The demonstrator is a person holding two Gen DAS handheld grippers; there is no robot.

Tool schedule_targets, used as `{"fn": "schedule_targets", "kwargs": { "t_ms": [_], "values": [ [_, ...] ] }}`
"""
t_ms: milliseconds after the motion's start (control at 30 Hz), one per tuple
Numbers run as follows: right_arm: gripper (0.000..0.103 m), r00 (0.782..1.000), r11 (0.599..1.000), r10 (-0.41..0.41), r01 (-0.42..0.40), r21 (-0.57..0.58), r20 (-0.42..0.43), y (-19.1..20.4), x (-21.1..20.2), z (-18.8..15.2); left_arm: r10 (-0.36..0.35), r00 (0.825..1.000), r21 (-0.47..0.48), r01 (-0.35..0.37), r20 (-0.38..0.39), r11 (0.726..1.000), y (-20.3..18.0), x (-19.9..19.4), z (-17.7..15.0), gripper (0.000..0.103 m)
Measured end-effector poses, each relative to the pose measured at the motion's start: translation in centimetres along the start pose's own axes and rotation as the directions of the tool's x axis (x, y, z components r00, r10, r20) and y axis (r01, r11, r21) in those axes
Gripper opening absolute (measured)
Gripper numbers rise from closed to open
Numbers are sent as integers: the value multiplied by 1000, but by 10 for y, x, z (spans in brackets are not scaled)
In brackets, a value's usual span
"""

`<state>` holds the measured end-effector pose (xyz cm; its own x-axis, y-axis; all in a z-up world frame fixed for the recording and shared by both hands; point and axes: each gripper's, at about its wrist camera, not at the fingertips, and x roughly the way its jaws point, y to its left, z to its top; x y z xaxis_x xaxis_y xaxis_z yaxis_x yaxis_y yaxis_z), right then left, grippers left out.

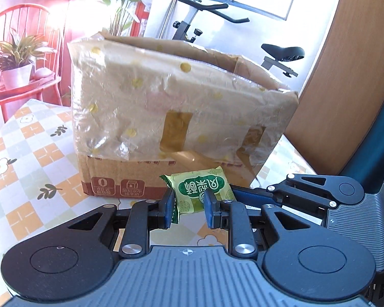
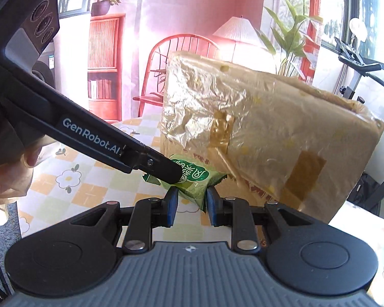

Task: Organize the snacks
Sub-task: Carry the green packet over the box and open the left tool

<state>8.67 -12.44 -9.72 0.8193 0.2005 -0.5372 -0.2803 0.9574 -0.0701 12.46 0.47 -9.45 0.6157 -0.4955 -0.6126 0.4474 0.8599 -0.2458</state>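
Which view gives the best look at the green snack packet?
The left wrist view: the green packet faces the camera, label fully visible, held between the left gripper fingers. In the right wrist view the packet is partly covered by the left gripper's finger, with the right gripper closed on its lower edge.

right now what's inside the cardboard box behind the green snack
Cannot tell: the cardboard box is open-topped, but both views sit below its rim. Only plastic wrap and tape on its walls show. The green snack packet stays outside.
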Motion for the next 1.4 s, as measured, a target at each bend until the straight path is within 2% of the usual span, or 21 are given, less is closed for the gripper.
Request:
{"fn": "schedule_targets", "kwargs": {
  "t_ms": [233,433,700,933,1033,1133,1200,1233,1300,1400],
  "values": [
    [26,996,999,-38,39,-10,84,-10,-18,43,-7,995,38,3,98,999,-12,-26,44,26],
    [26,992,998,-59,62,-21,116,-31,-20,80,-23,989,43,17,149,999,-16,-21,80,26],
    [26,992,996,-92,93,-10,86,-77,6,103,-40,992,49,34,118,998,-22,19,125,26],
    [26,993,991,-117,116,70,10,-121,32,104,-15,997,66,10,77,998,-29,66,141,26],
    [26,993,988,-117,119,97,-22,-129,38,102,14,998,61,-17,61,998,-30,75,142,31],
    [27,993,985,-118,120,122,-23,-133,38,99,51,996,75,-56,66,996,-29,73,144,44],
    [38,991,980,-133,136,142,-34,-135,36,98,87,992,87,-94,87,992,-28,66,146,56],
    [42,990,978,-138,142,151,-36,-136,35,97,105,989,89,-114,100,990,-27,61,147,59],
    [57,988,973,-151,155,173,-38,-137,31,98,132,984,91,-143,121,985,-26,52,149,70],
    [81,985,961,-171,173,216,-28,-138,18,104,160,975,104,-177,154,979,-27,34,153,78]
  ]
}}
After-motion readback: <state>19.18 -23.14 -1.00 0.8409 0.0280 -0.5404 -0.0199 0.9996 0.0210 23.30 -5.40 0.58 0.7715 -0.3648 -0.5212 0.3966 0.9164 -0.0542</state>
